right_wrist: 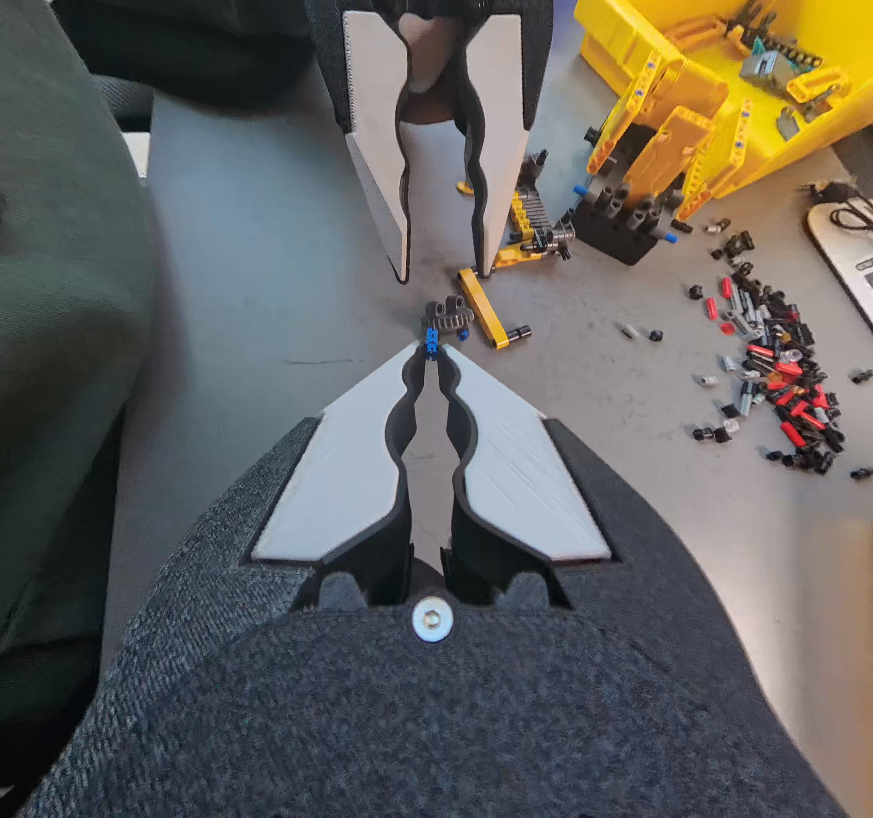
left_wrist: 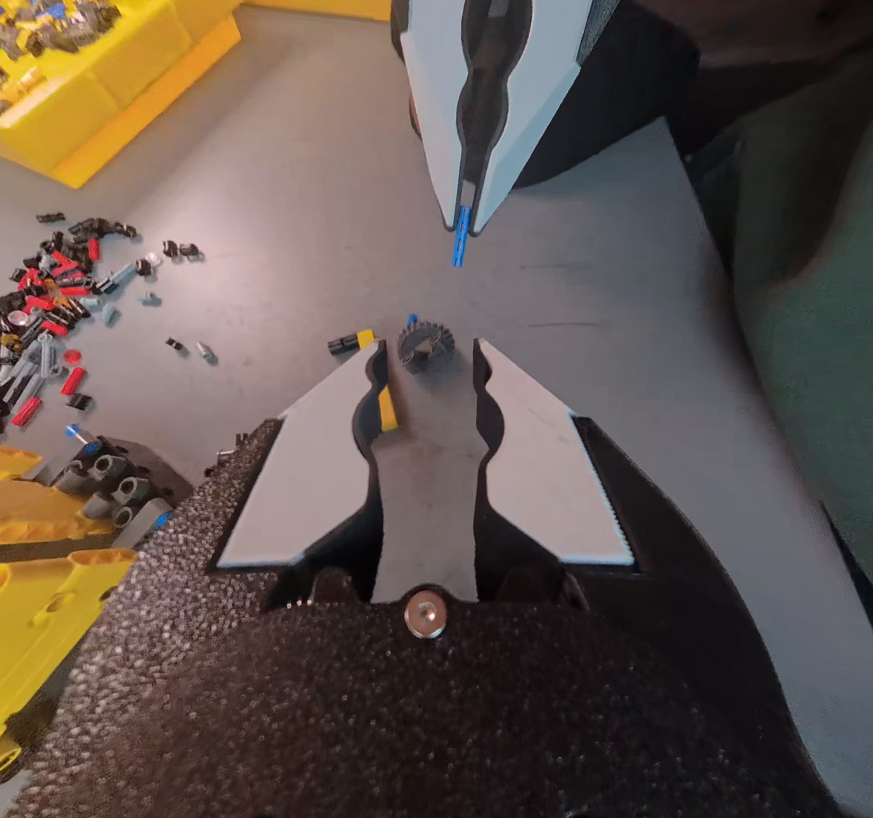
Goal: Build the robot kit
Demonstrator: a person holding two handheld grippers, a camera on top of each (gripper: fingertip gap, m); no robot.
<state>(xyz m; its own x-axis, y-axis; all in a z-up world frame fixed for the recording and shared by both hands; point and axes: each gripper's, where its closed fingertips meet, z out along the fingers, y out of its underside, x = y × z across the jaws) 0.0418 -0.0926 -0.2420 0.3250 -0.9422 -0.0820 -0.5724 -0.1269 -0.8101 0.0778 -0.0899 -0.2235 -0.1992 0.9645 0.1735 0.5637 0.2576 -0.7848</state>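
My left gripper (left_wrist: 431, 344) is open and empty, low over the grey table. A dark grey bevel gear (left_wrist: 418, 347) with a small blue pin stuck in it lies just off its fingertips. A yellow beam (left_wrist: 388, 403) lies beside the left finger, partly hidden by it. My right gripper (right_wrist: 431, 347) is shut on a blue pin (right_wrist: 431, 339), which sticks out past its tips toward the gear (right_wrist: 446, 316). In the left wrist view the right gripper (left_wrist: 460, 228) faces mine, its pin (left_wrist: 459, 247) a short way from the gear. The left gripper (right_wrist: 444, 273) shows open beyond the gear.
A pile of small red, black and grey parts (left_wrist: 47, 304) (right_wrist: 784, 380) lies on the table. A half-built yellow and black model (right_wrist: 647, 181) stands near yellow bins (right_wrist: 708, 7) (left_wrist: 108, 63). A person's dark green clothing (right_wrist: 61, 276) is at the table edge. The left gripper's tips are roughly 5 cm from the right gripper's.
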